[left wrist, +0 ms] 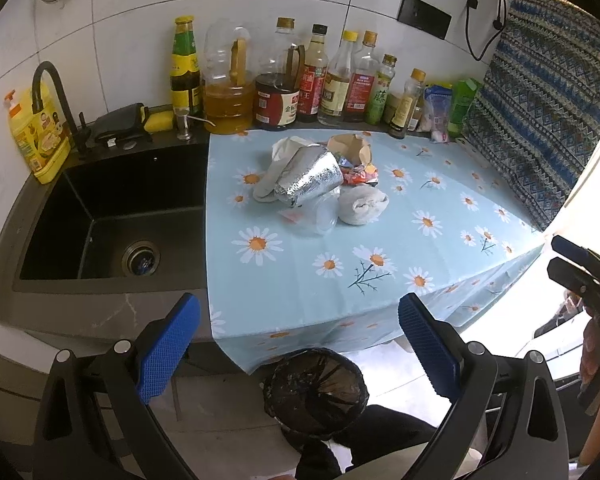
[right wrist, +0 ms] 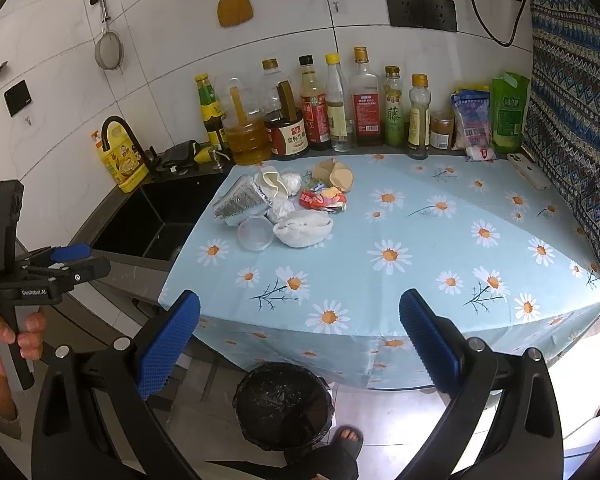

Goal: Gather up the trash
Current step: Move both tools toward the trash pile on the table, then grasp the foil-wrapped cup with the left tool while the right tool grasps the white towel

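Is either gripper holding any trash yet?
No. The left gripper and right gripper are both open and empty; the trash pile lies untouched on the tablecloth.

Kitchen corner, sink to the left, bottles along the wall.
A row of sauce and oil bottles (right wrist: 332, 108) stood behind the daisy cloth (right wrist: 420, 272); yellow detergent (left wrist: 38, 136) sat beside the black sink (left wrist: 112, 216), a white phone (right wrist: 528, 170) lay near the patterned fabric (right wrist: 572, 120).
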A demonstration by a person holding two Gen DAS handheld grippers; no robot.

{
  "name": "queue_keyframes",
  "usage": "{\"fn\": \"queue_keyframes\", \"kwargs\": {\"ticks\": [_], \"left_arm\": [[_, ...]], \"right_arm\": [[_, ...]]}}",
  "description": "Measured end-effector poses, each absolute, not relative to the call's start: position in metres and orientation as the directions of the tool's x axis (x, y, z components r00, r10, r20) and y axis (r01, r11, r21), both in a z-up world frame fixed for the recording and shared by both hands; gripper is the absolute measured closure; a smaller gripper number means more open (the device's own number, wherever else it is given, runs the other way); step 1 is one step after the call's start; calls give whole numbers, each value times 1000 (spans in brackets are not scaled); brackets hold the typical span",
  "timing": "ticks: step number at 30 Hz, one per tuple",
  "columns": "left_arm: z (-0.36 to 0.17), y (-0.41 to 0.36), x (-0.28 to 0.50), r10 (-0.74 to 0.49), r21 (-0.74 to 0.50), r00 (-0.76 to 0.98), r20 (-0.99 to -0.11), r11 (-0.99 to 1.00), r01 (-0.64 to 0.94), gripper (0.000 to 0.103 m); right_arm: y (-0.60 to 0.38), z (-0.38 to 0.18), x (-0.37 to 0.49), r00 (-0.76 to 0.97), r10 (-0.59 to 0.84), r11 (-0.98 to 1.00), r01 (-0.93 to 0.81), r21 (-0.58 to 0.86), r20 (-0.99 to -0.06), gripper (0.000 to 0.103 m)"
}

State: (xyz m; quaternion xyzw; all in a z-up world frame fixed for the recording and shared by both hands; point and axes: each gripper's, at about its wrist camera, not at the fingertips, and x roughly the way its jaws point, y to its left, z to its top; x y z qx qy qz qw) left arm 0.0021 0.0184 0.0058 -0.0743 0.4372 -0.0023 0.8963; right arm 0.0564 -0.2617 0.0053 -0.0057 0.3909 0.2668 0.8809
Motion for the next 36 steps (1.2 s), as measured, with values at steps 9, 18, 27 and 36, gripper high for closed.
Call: {"fn": "queue_keyframes", "kwargs": {"ticks": [9, 18, 27, 36], "left_arm": [[7, 20, 6, -77, -143, 616, -784, 988, -58, 7], [5, 27, 18, -75, -144, 613, -786, 988, -63, 7], [4, 32, 41, -85, -150, 601, -795, 987, -58, 7], [5, 26, 82, -91, -124, 589, -803, 992, -15, 7]], "right_arm": [[-252, 3, 57, 548, 476, 851, -486, 201, -688, 4], [-241, 0, 74, 532, 488, 839, -505, 203, -692, 4], [-232, -8, 103, 504, 493, 831, -514, 213, -709, 4], [-212, -40, 144, 444, 490, 821, -525, 225, -750, 4]]}}
